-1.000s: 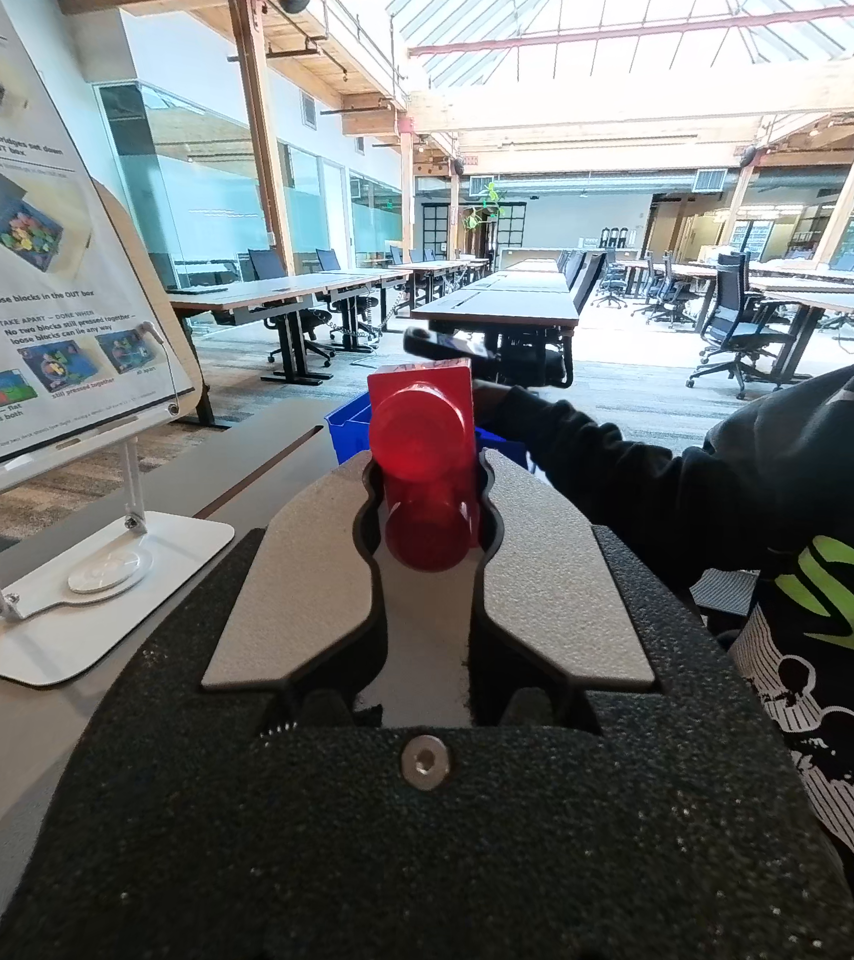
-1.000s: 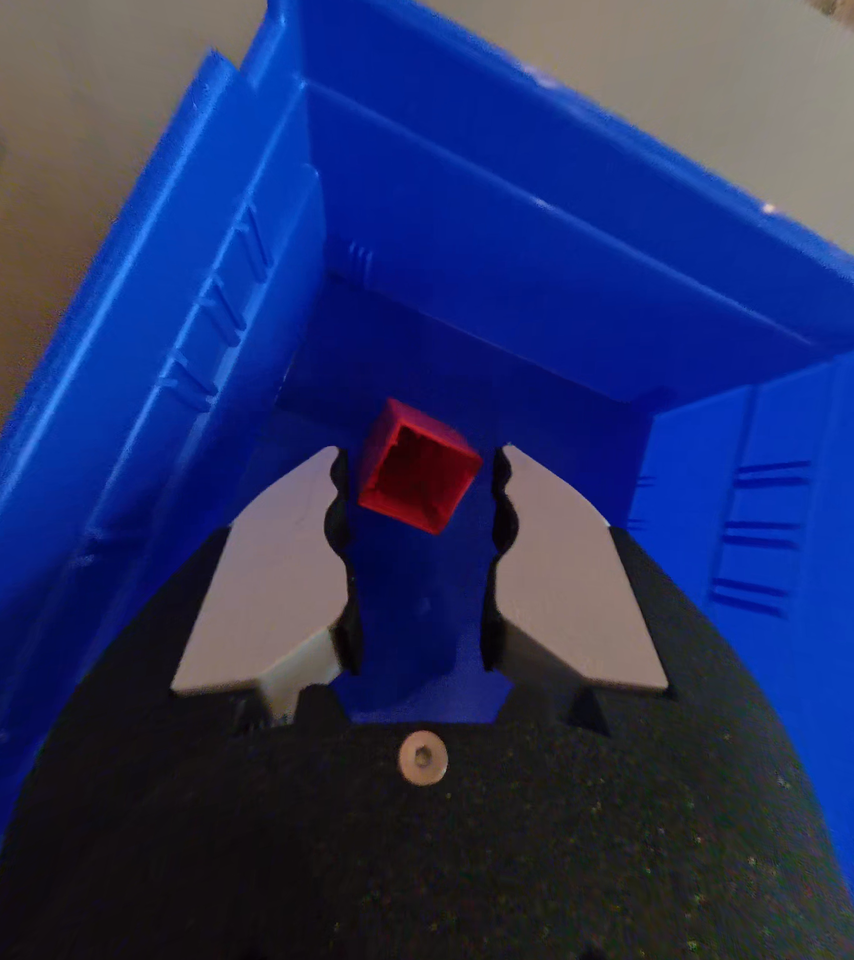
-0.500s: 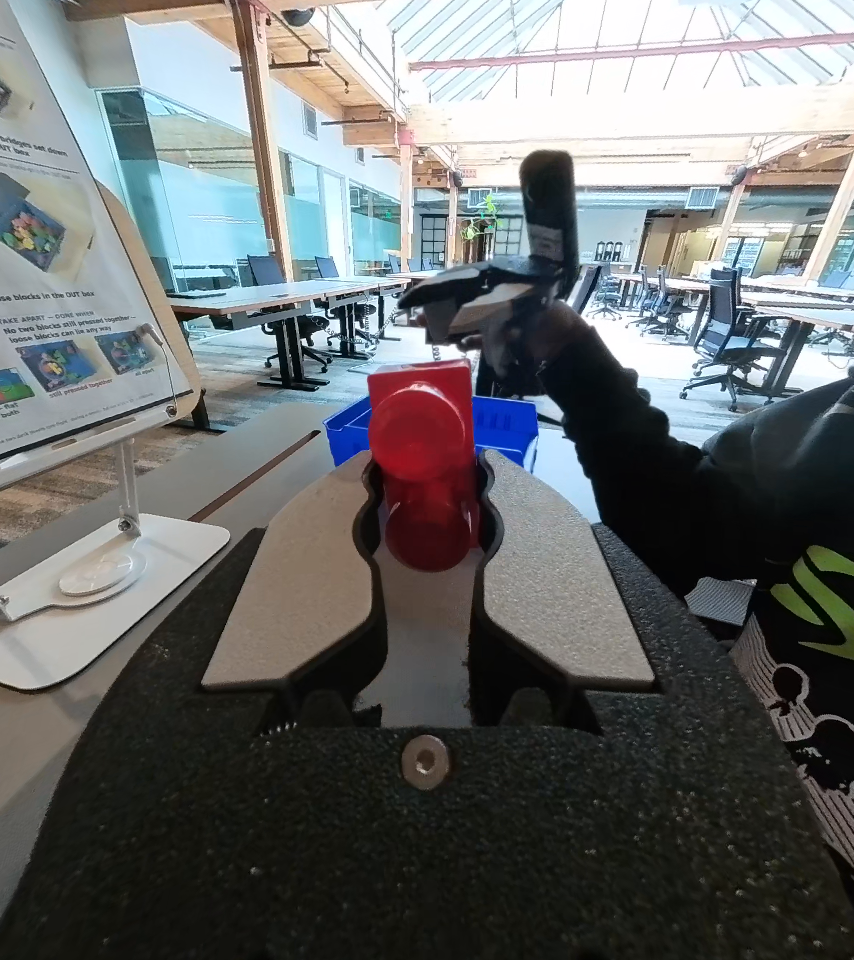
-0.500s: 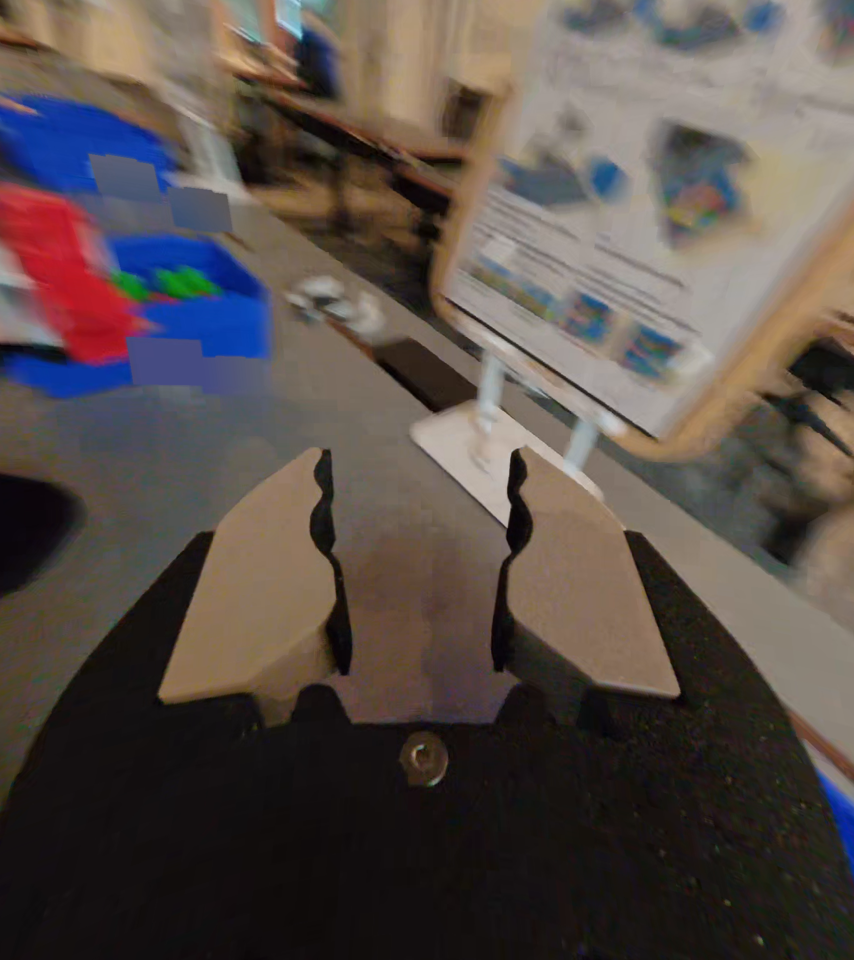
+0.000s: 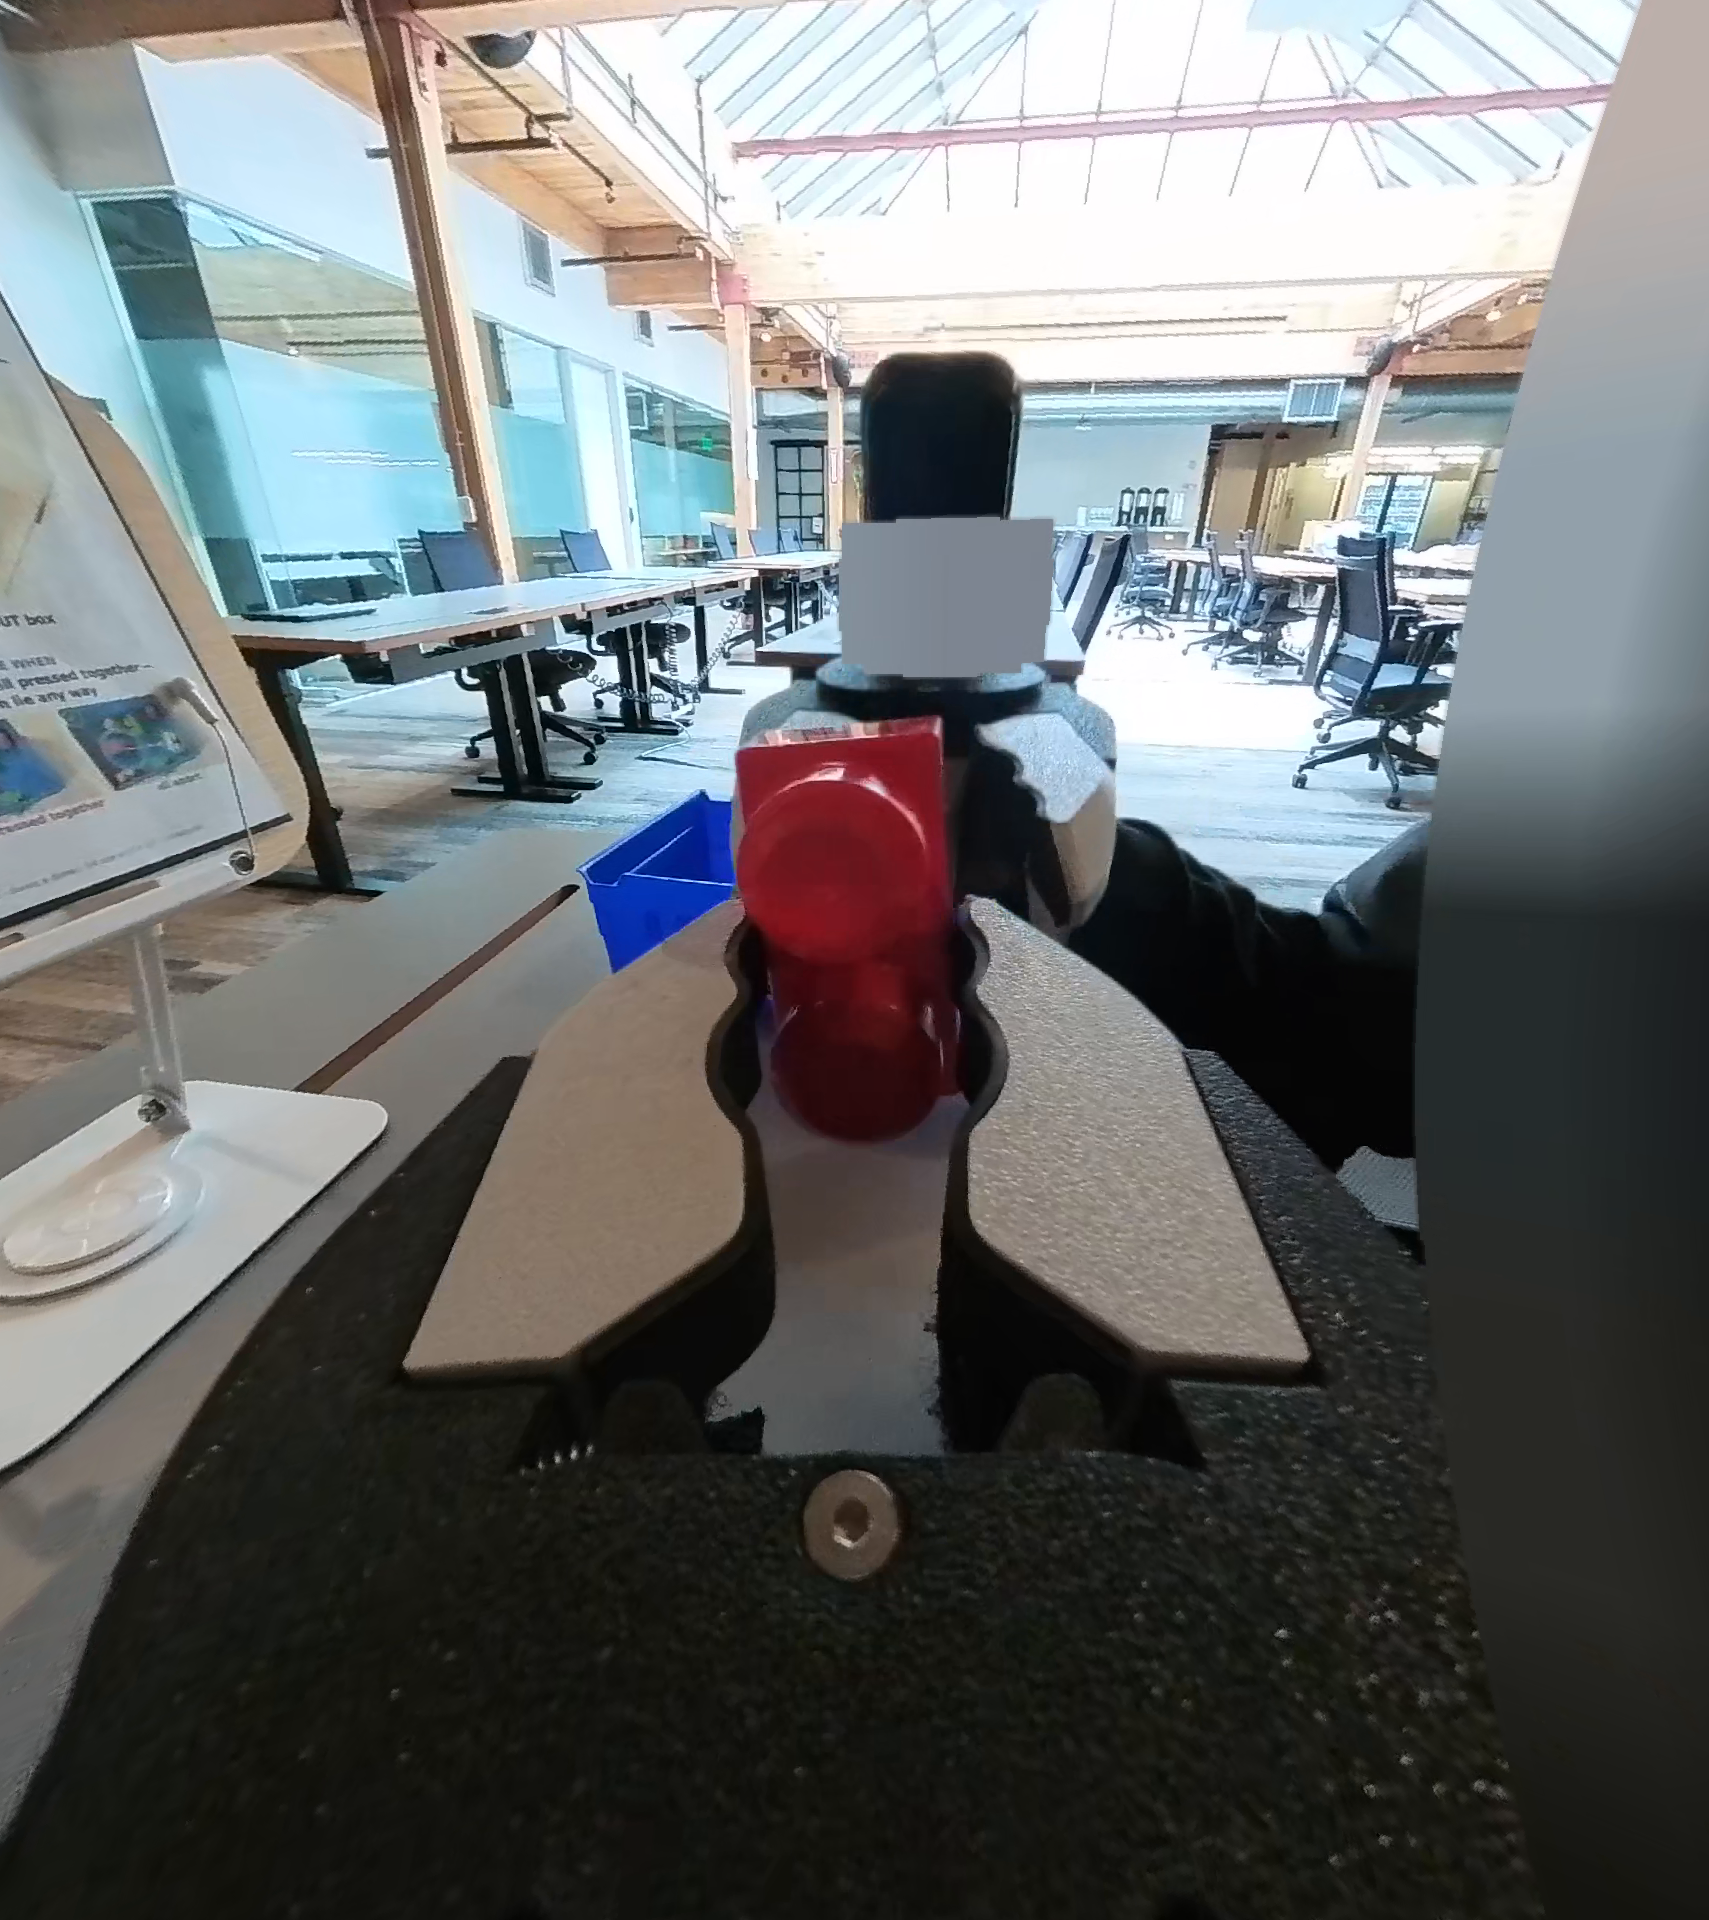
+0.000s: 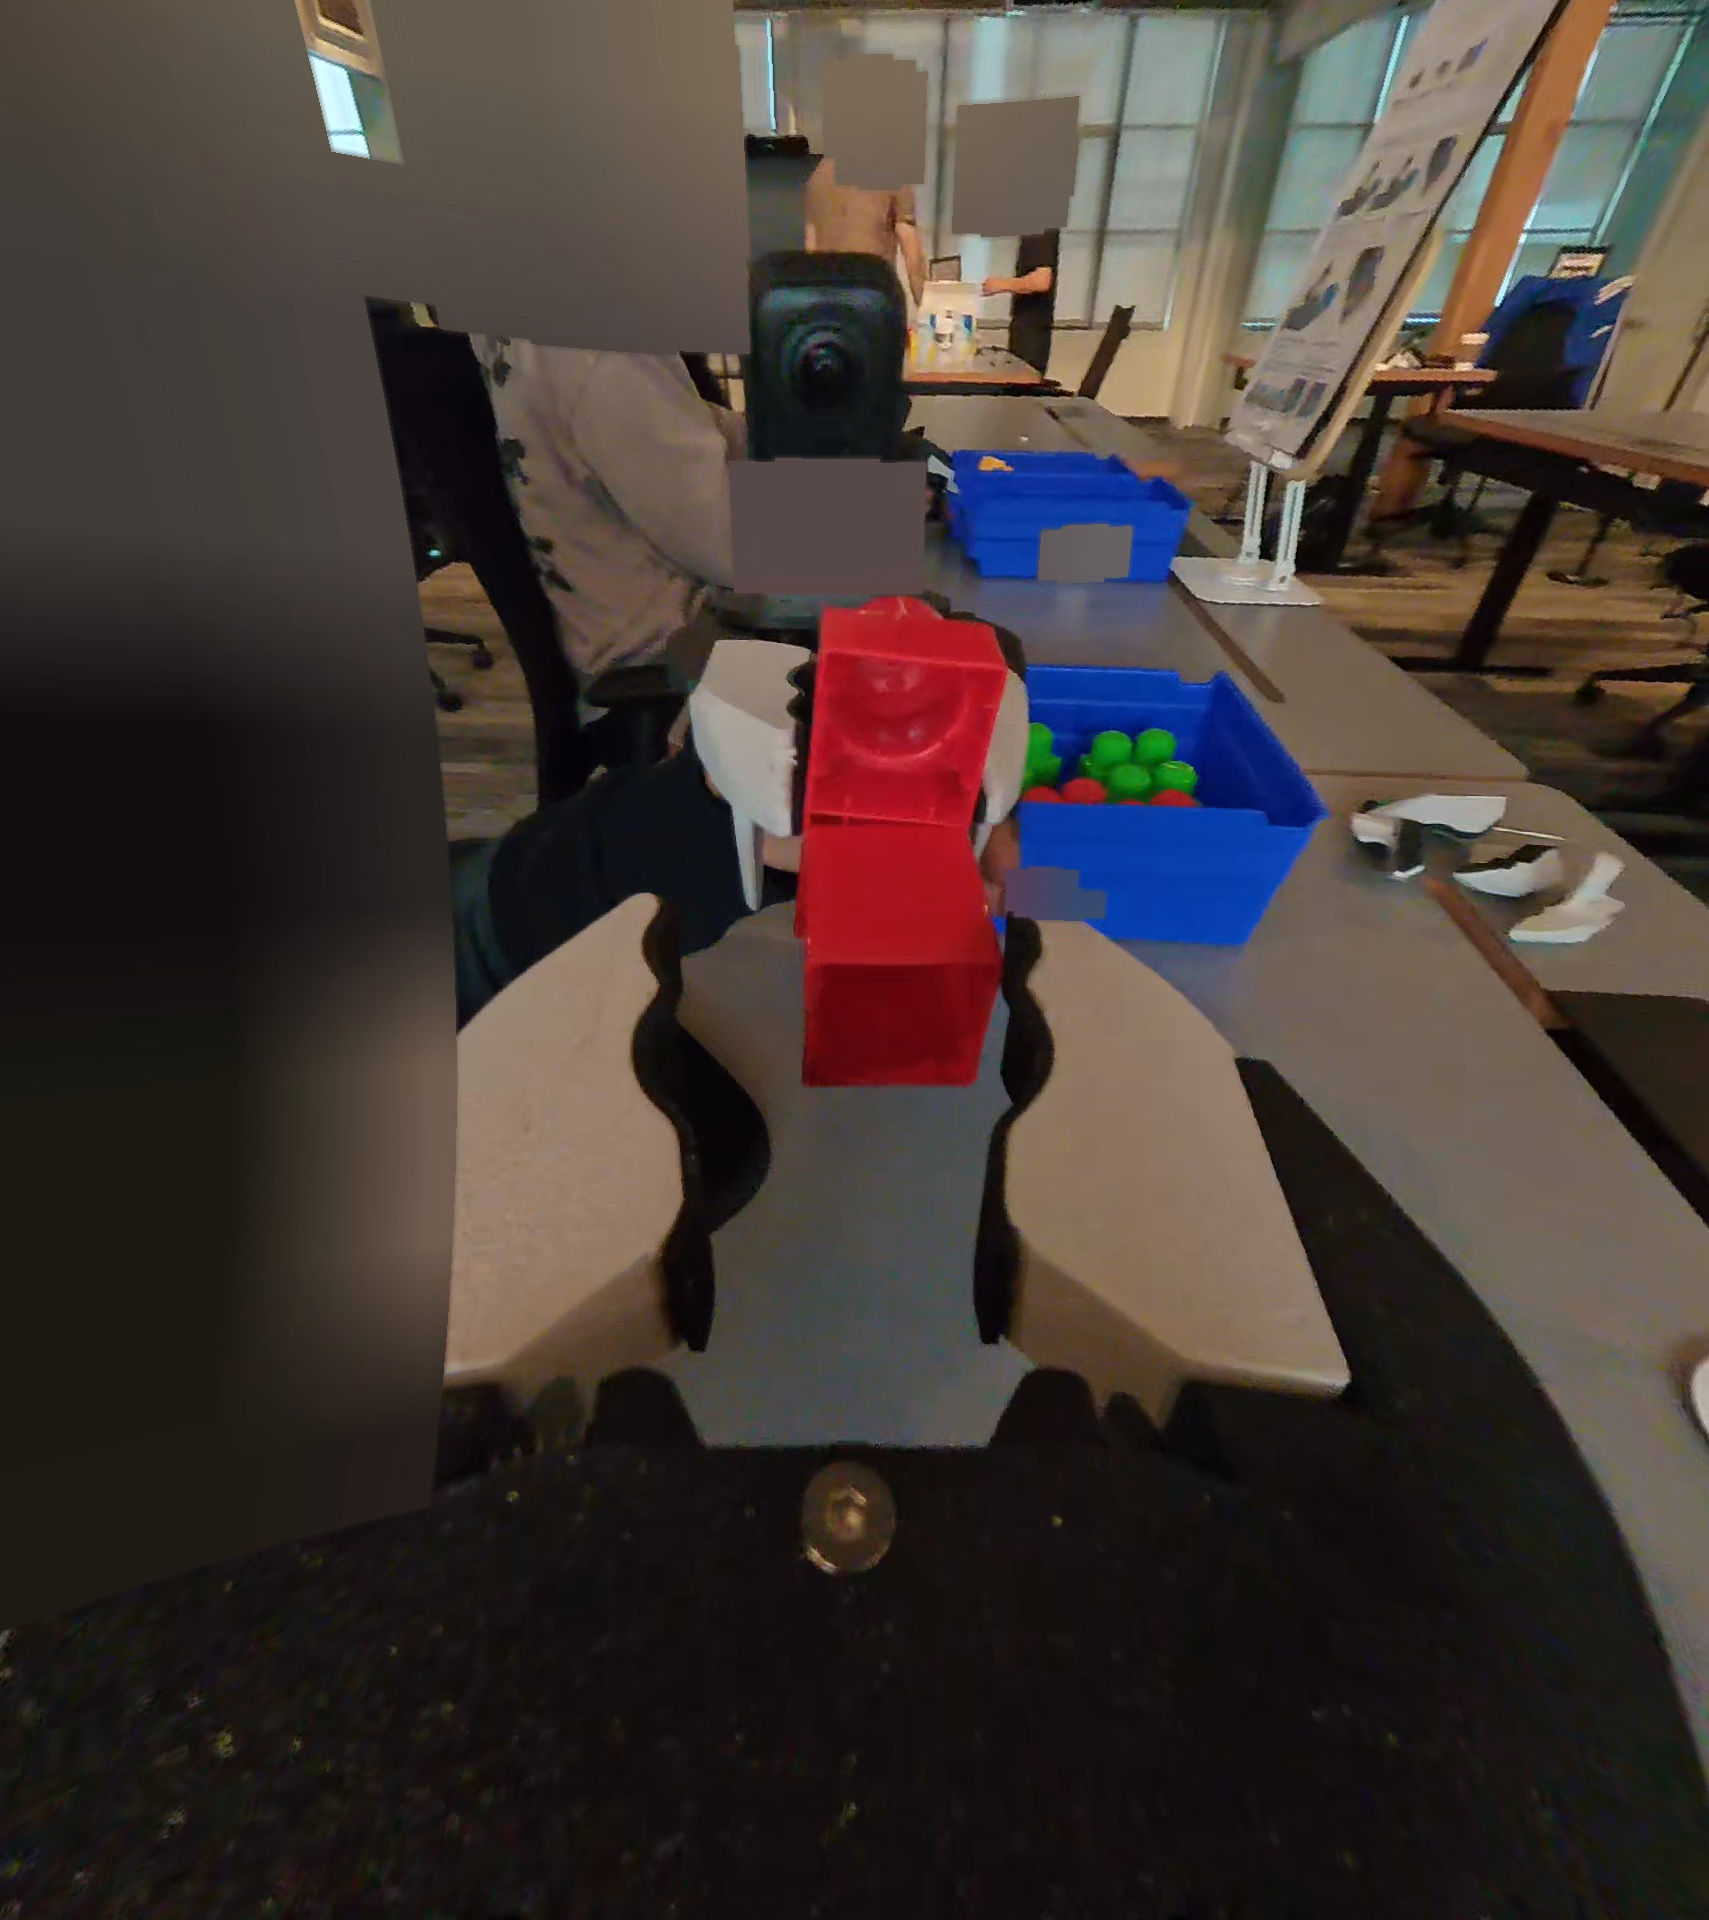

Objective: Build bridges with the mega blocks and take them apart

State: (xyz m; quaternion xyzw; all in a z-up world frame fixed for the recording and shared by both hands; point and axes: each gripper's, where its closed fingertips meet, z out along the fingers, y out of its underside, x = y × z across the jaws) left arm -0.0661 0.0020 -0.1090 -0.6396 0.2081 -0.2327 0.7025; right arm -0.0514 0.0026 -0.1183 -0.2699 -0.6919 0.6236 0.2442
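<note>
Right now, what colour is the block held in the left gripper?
Red. The block, clamped in the left gripper, shows best in the left wrist view.

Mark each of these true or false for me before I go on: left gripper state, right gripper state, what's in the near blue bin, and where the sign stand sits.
1. The left gripper is shut on the red block. True.
2. The right gripper is clamped on a green block. False: its jaws stand open around the lower end of the red block, with a gap on one side.
3. The near blue bin holds green and red blocks. True.
4. The sign stand lies flat on the floor. False: it stands upright on the table.
</note>
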